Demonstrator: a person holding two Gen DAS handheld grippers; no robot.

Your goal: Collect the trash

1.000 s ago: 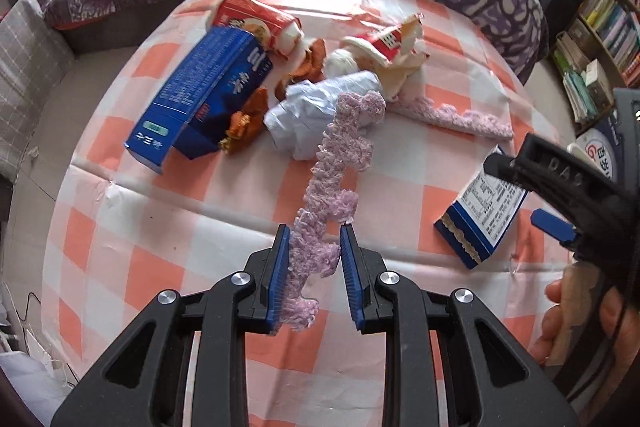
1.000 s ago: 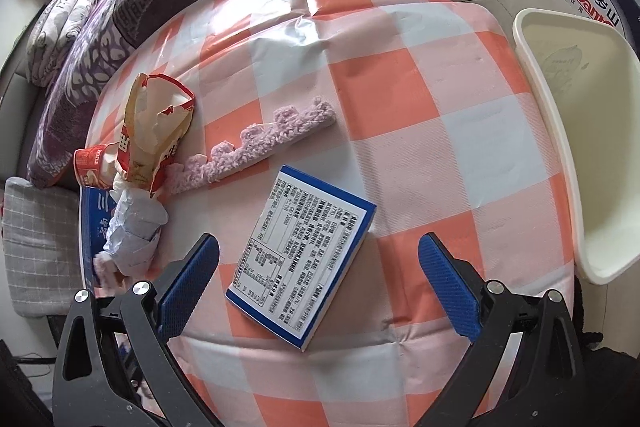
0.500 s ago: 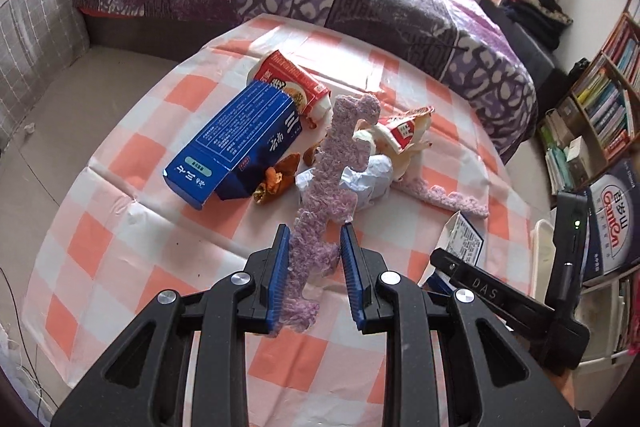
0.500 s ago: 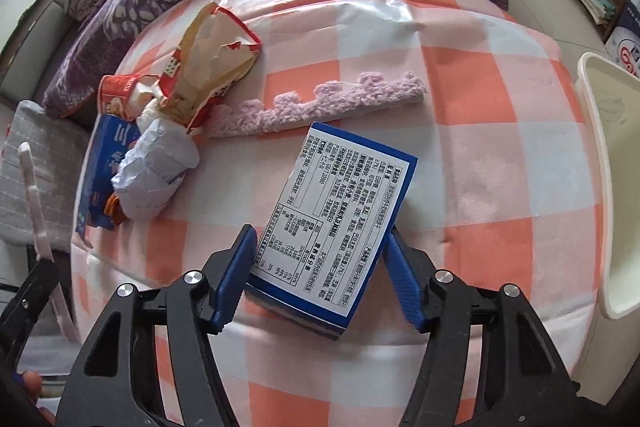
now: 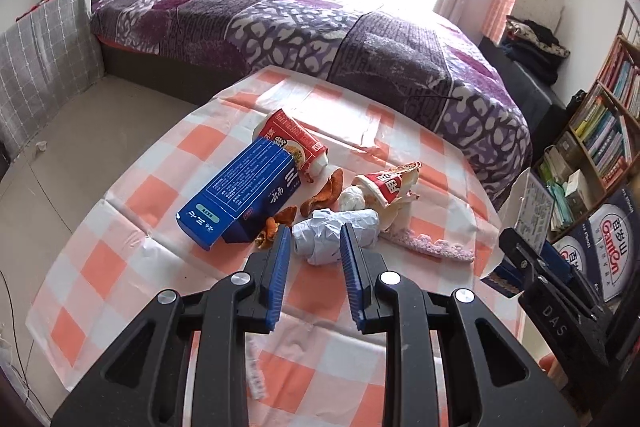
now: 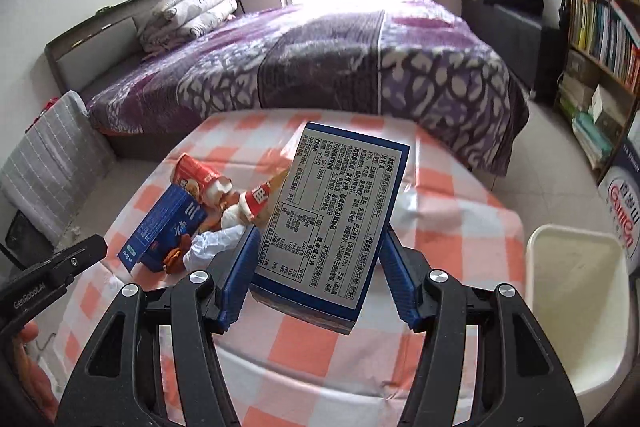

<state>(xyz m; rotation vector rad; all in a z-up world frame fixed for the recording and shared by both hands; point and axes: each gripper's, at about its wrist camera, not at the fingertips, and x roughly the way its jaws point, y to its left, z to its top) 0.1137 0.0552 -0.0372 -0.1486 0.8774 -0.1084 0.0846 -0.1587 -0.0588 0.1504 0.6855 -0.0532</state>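
Observation:
My right gripper (image 6: 318, 243) is shut on a flat blue-and-white printed box (image 6: 332, 219) and holds it tilted above the checked tablecloth (image 6: 452, 219). My left gripper (image 5: 315, 231) hovers over the trash pile with its jaws close together. Of the purple knitted strip (image 5: 255, 367) only a pale piece shows, hanging below the left finger. The pile holds a long blue carton (image 5: 244, 195), a red wrapper (image 5: 292, 143), crumpled white paper (image 5: 332, 231), a torn red-and-white bag (image 5: 388, 183) and orange peels (image 5: 324, 193). A second purple strip (image 5: 432, 247) lies beside them.
A white plastic bin (image 6: 572, 231) stands at the table's right edge. Behind the table is a bed with a purple cover (image 6: 360, 67). Bookshelves (image 6: 600, 27) and a printed carton (image 6: 620, 219) fill the right side; a grey checked cushion (image 5: 44, 51) stands at the left.
My right gripper closed on the printed box and lifted it off the cloth. Both hands rose and tilted up. The purple strip no longer stands upright between my left fingers.

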